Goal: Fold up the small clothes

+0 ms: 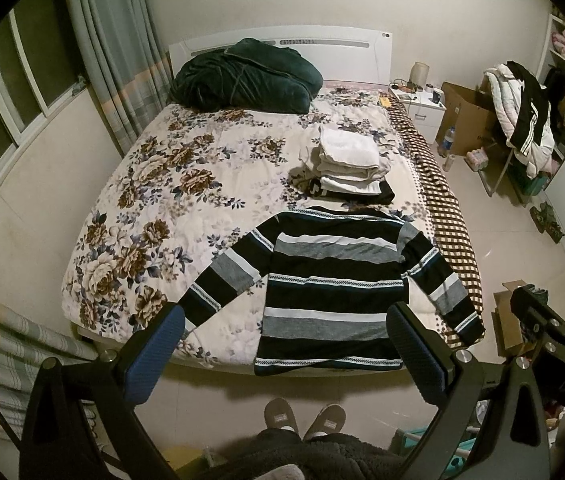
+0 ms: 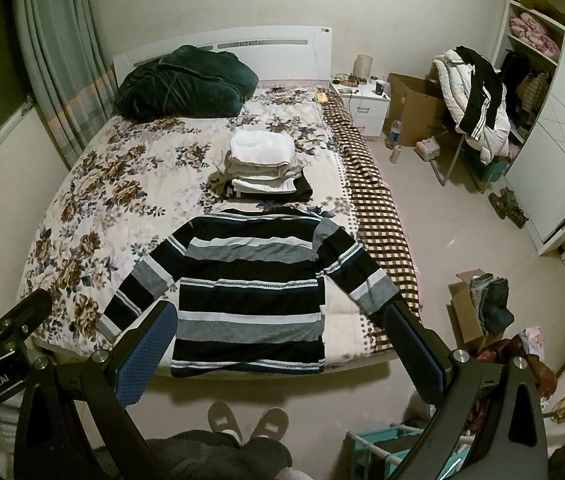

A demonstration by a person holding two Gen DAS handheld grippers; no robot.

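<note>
Sweater laid flat, unfolded.
Sweater lies ahead of both grippers, long axis hem-to-collar toward the stack; left gripper and right gripper jaws open, empty.

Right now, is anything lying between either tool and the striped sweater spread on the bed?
Nothing visible does. The left tool and right tool are both open, held above the foot of the bed, with the striped sweater flat and uncovered. The stack of folded clothes sits beyond its collar.
</note>
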